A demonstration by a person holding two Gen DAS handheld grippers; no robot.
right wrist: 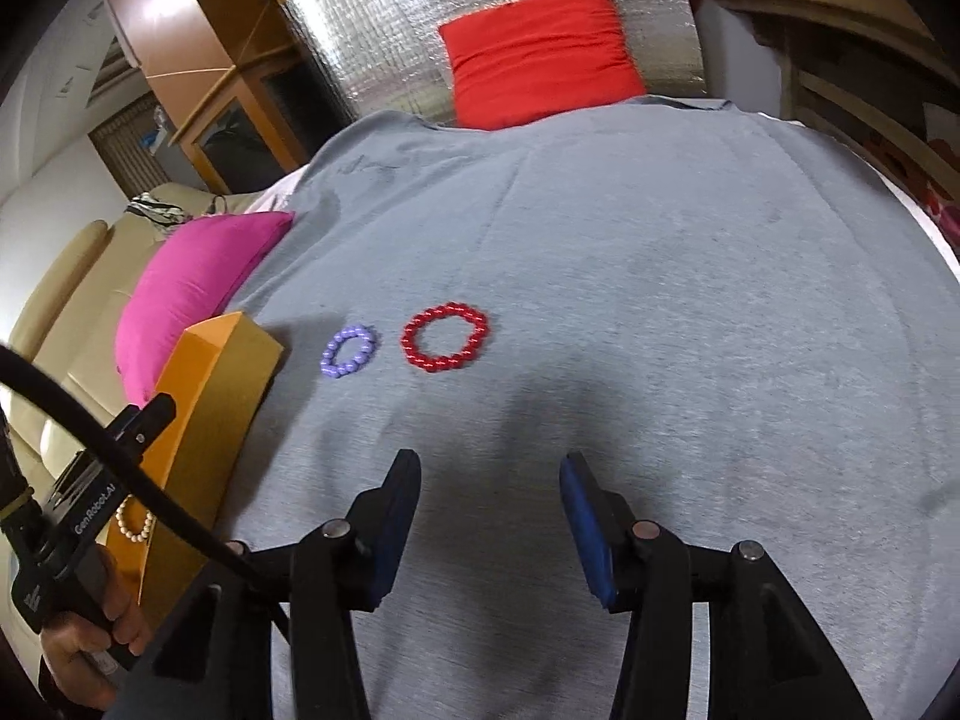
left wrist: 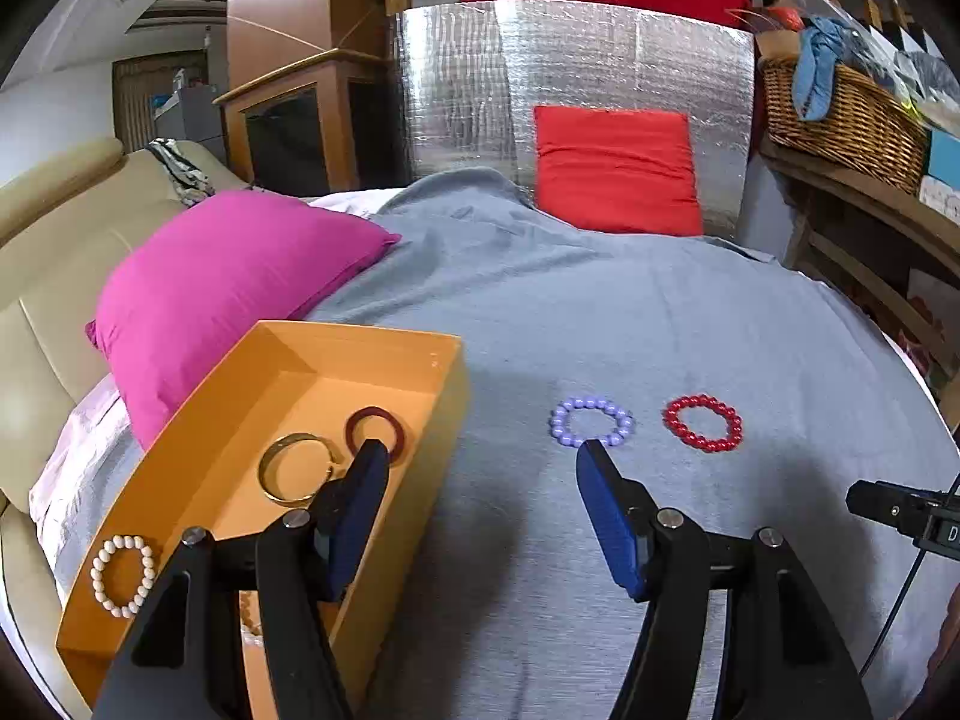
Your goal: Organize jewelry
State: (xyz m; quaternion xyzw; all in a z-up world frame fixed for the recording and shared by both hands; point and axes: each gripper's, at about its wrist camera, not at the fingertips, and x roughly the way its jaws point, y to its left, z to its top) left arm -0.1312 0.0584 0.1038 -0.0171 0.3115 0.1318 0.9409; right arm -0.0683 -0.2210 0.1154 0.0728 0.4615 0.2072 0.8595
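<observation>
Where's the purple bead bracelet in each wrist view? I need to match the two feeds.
Left wrist view: purple bead bracelet lies on the grey cloth, centre-right, just beyond the tip of the gripper's right-hand finger, left of the red bead bracelet.
Right wrist view: purple bead bracelet lies left of centre, between the orange box and the red bead bracelet.
Shared landmark: the red bead bracelet beside it.

Grey bedspread (left wrist: 600, 312), magenta pillow (left wrist: 228, 276), red cushion (left wrist: 618, 174) against foil panel (left wrist: 570, 78) (crinkled), wicker basket (left wrist: 840, 120), wooden cabinet (left wrist: 288, 126).
</observation>
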